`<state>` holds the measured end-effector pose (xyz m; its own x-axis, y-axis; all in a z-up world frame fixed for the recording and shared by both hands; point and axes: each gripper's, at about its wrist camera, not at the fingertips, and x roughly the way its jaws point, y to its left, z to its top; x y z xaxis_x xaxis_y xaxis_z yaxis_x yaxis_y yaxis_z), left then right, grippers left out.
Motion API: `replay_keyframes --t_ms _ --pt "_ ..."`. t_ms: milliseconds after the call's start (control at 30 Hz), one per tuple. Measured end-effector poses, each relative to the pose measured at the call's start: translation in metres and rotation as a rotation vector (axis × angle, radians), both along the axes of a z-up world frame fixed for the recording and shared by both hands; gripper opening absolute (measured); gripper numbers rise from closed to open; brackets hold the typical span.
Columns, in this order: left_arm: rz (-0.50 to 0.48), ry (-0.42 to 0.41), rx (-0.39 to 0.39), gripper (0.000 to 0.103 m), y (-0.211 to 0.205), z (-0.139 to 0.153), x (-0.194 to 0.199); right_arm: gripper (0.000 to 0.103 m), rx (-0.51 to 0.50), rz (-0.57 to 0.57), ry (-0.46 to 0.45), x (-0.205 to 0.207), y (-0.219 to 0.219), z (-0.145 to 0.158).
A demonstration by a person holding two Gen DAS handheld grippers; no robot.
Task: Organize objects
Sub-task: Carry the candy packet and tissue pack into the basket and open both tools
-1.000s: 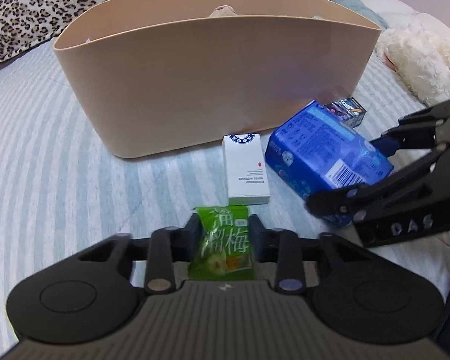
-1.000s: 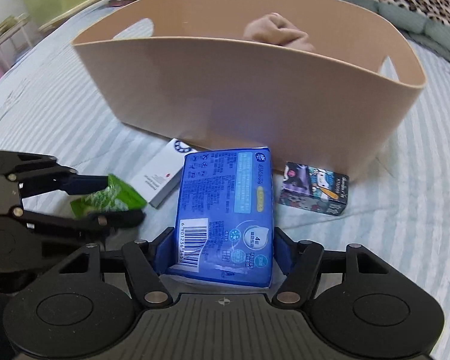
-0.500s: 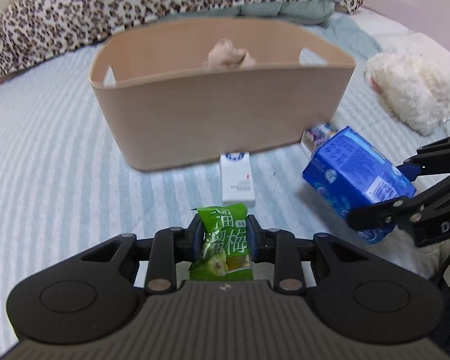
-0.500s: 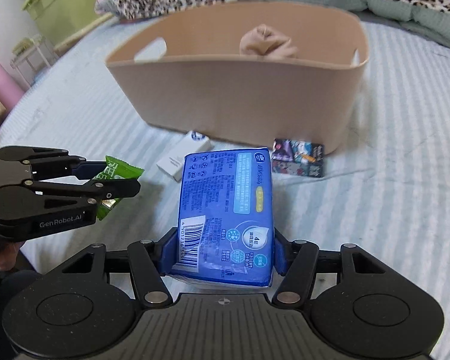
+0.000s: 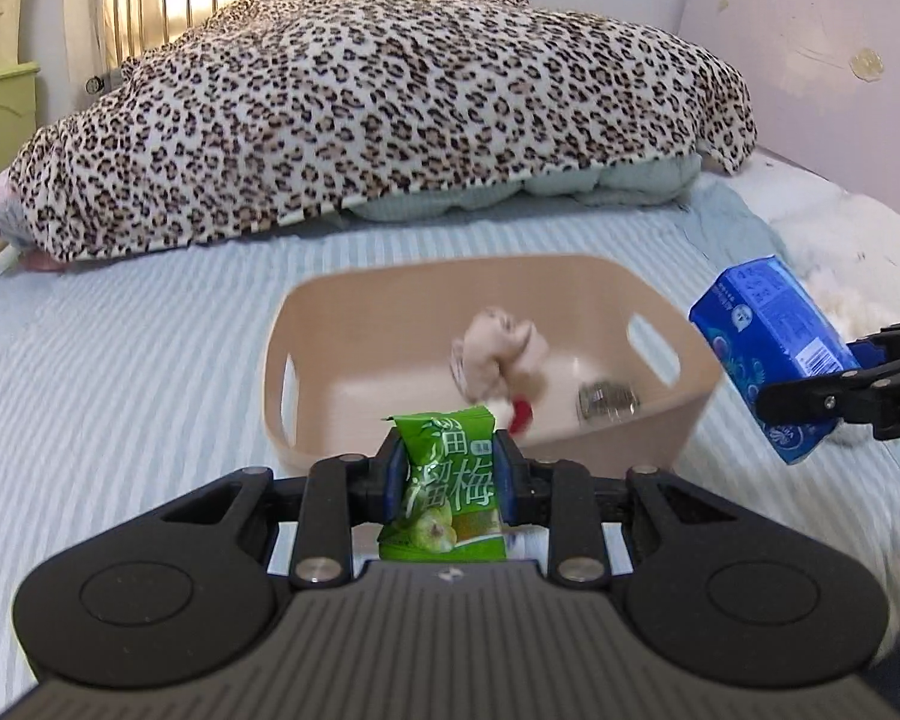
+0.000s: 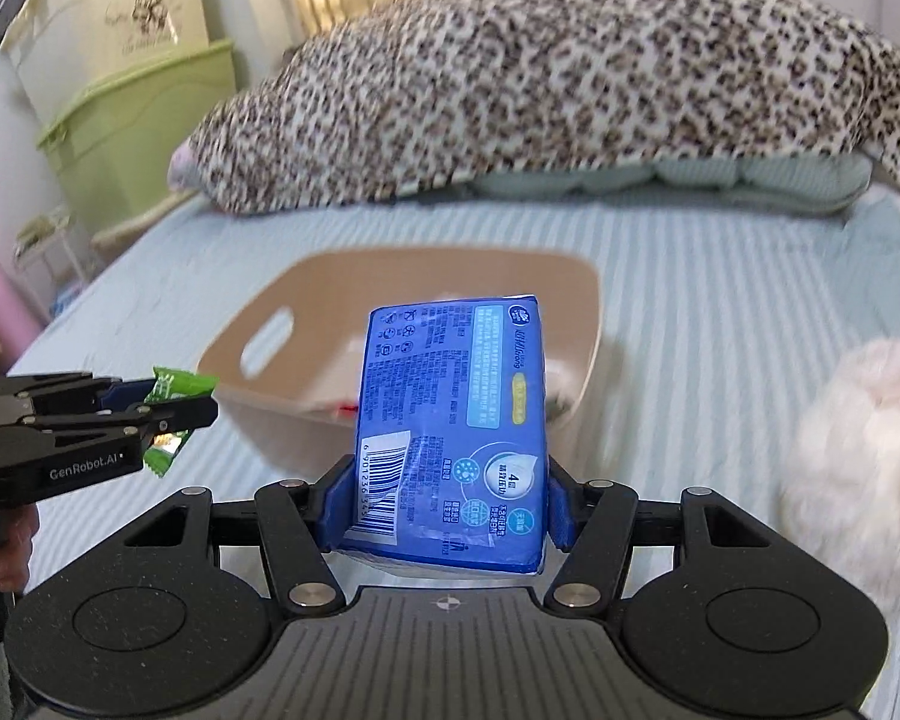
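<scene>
Left wrist: left tool [image 5: 450, 480] raised, pinching green plum-candy packet [image 5: 447, 492] near beige plastic basket [image 5: 306, 360]; right tool [image 6: 450, 504] level, clamping blue tissue pack [image 6: 456, 420].

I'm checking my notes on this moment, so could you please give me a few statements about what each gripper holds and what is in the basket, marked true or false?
1. The left gripper is shut on the green snack packet. True.
2. The right gripper is open with nothing in it. False: it is shut on the blue pack.
3. The beige basket already holds a crumpled beige cloth. True.
4. The blue pack lies inside the basket. False: it is held up in the air, beside the basket.
5. A leopard-print blanket lies beyond the basket. True.
</scene>
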<state>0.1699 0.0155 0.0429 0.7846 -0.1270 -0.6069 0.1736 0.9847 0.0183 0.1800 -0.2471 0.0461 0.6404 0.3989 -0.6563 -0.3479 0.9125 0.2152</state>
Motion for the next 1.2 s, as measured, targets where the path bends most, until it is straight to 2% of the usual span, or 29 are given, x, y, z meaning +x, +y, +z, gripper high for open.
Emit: replay_keyframes --t_ms 167,267,433,600,733,800,867,967,1000,1033,1100,1200 --pt "-0.013 -0.005 0.032 0.031 -0.014 -0.001 0.040 0.058 0.008 -0.034 -0.042 0.030 0.000 0.011" --pt "0.000 0.033 0.042 0.031 -0.023 -0.011 0.066 0.058 0.018 -0.058 -0.037 0.049 -0.001 0.009" --pt "0.018 0.097 0.095 0.031 -0.040 -0.036 0.102 0.058 -0.005 -0.069 -0.024 0.084 0.007 -0.006" --pt "0.051 0.176 0.113 0.031 -0.046 -0.065 0.127 0.058 -0.051 -0.057 0.019 0.109 0.022 -0.028" --pt "0.075 0.230 0.119 0.031 -0.047 -0.084 0.136 0.059 -0.103 -0.049 0.042 0.117 0.031 -0.042" --pt "0.076 0.246 0.118 0.032 -0.046 -0.089 0.137 0.059 -0.130 -0.038 0.025 0.116 0.036 -0.044" --pt "0.078 0.246 0.124 0.032 -0.047 -0.088 0.135 0.060 -0.152 -0.018 0.029 0.115 0.042 -0.044" --pt "0.079 0.242 0.128 0.034 -0.047 -0.079 0.131 0.067 -0.160 0.002 0.035 0.111 0.046 -0.041" --pt "0.078 0.238 0.125 0.041 -0.047 -0.074 0.127 0.068 -0.162 0.000 0.024 0.108 0.046 -0.038" --pt "0.079 0.228 0.120 0.056 -0.046 -0.069 0.123 0.070 -0.156 0.000 0.012 0.104 0.045 -0.034" --pt "0.091 0.192 0.116 0.076 -0.042 -0.057 0.112 0.077 -0.138 0.001 -0.002 0.096 0.042 -0.024" --pt "0.100 0.154 0.120 0.082 -0.036 -0.040 0.093 0.083 -0.135 -0.003 -0.028 0.082 0.035 -0.009"
